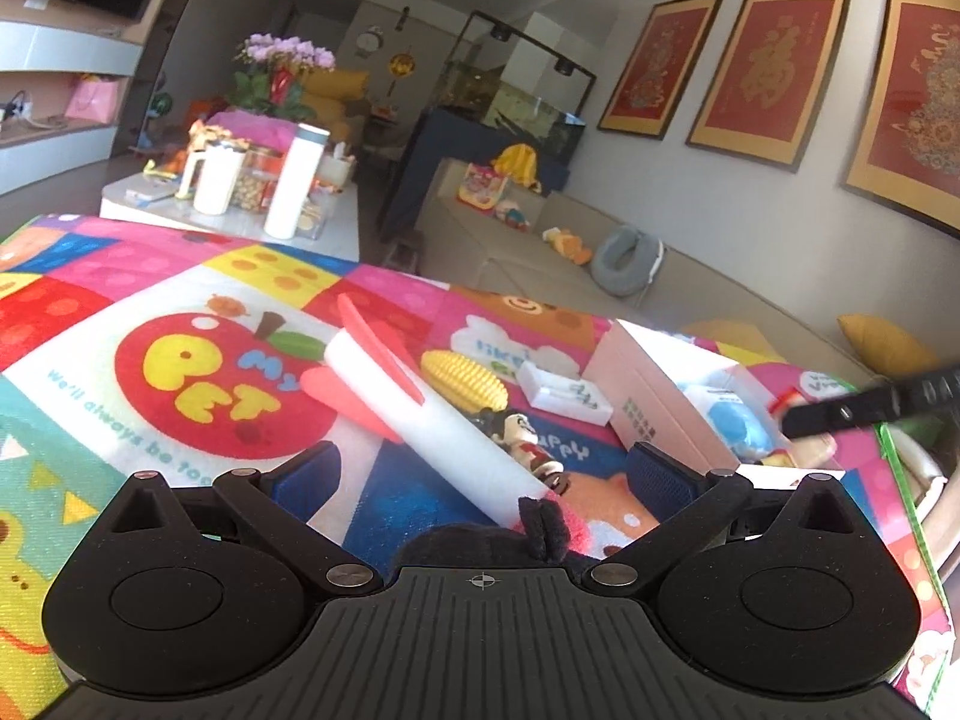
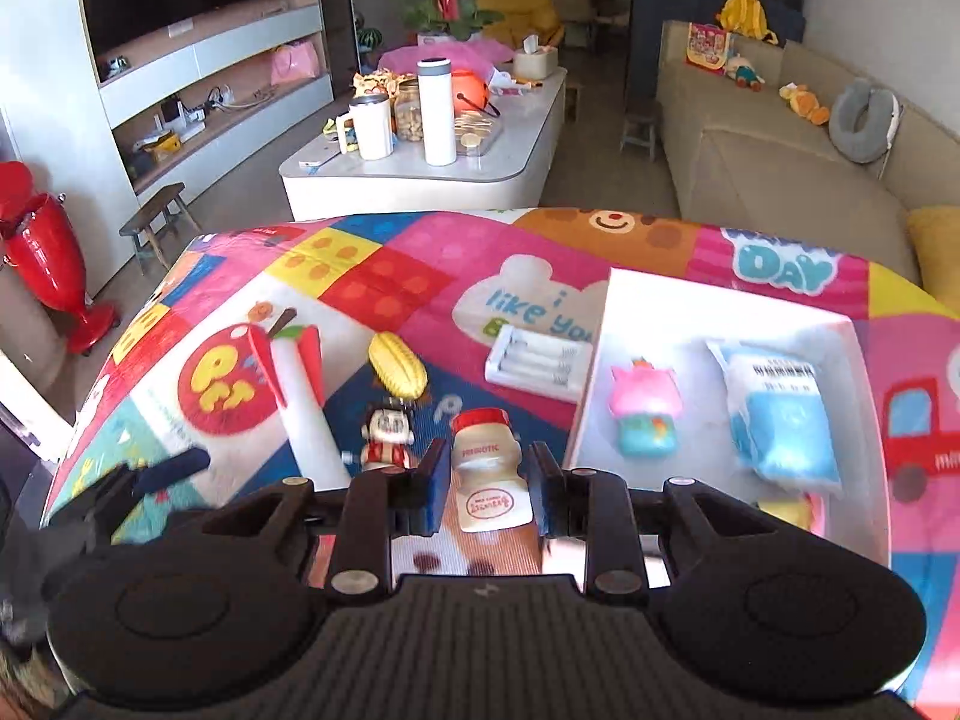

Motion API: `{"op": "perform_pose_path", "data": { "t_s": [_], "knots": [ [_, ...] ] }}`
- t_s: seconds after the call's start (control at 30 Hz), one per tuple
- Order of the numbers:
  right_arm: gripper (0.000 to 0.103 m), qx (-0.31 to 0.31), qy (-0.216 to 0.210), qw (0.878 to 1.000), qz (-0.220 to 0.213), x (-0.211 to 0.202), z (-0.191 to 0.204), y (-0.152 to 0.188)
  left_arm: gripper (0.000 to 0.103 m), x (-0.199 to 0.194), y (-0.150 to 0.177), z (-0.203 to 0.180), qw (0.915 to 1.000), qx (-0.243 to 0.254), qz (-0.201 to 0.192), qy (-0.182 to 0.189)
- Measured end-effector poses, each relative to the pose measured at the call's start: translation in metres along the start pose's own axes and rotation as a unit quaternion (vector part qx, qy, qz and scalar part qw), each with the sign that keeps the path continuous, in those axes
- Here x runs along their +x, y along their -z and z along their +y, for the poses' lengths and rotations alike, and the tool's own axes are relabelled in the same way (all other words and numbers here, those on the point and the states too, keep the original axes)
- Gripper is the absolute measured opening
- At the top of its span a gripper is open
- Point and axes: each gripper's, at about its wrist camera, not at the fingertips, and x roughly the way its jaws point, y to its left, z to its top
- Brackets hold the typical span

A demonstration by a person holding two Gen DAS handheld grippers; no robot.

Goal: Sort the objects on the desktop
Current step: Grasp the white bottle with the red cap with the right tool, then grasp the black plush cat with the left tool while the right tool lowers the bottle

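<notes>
My right gripper [image 2: 489, 471] is shut on a small probiotic bottle [image 2: 487, 471] with a red cap, held just above the colourful mat, left of the white box [image 2: 606, 324]. The box holds a pink squishy toy [image 2: 645, 414] and a blue packet [image 2: 780, 420]. My left gripper [image 1: 480, 468] is open, its blue pads either side of a white foam rocket [image 1: 432, 414] with red fins. A yellow toy corn [image 1: 465, 381], a small figurine [image 1: 531, 438] and a white battery charger [image 1: 561, 393] lie beyond it.
The mat [image 2: 384, 282] covers the table; its far edge drops off to a white coffee table [image 2: 420, 174] with cups and jars. A beige sofa [image 2: 780, 150] runs along the right. The right gripper's finger [image 1: 870, 402] shows at the right of the left wrist view.
</notes>
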Motion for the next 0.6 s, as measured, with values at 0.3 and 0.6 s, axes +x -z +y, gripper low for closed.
{"op": "perform_pose_path", "data": {
  "t_s": [0.3,0.6],
  "knots": [
    [0.027,0.003,0.066,0.996,-0.054,-0.008,-0.024,0.111,0.103,-0.043,-0.007,-0.059,0.9939,0.105,0.005,-0.033],
    [0.045,0.019,0.072,0.995,-0.07,-0.015,-0.041,0.153,0.103,-0.043,0.027,-0.069,0.9845,0.127,0.08,-0.091]
  ]
}}
